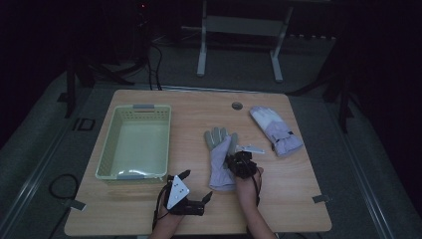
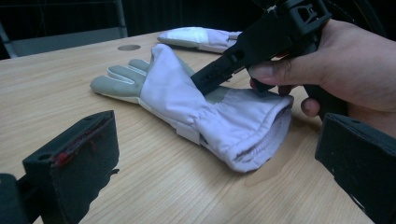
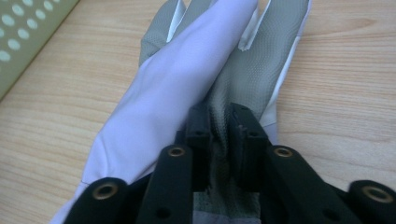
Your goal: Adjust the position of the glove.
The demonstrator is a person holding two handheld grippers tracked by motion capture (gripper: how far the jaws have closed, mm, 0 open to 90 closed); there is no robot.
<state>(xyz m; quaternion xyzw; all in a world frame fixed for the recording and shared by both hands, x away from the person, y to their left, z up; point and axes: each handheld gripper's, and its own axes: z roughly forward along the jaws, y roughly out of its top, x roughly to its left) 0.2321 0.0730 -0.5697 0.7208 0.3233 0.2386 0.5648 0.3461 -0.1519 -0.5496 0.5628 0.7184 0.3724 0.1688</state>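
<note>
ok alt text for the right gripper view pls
The right claw pinches a fold of grey palm fabric on a lavender and grey glove lying on a wooden table. A green perforated basket edges the top left corner.

The high view looks forward and down from above the person's side, taking in the whole table (image 1: 149, 209) with the near glove (image 1: 220, 159) at its centre and dim floor beyond. The left gripper view sits low at the table surface beside that glove's (image 2: 205, 107) cuff, facing across it toward the far edge. The right gripper view hangs close above the same glove (image 3: 187, 88), looking along its length toward the fingers.
</note>
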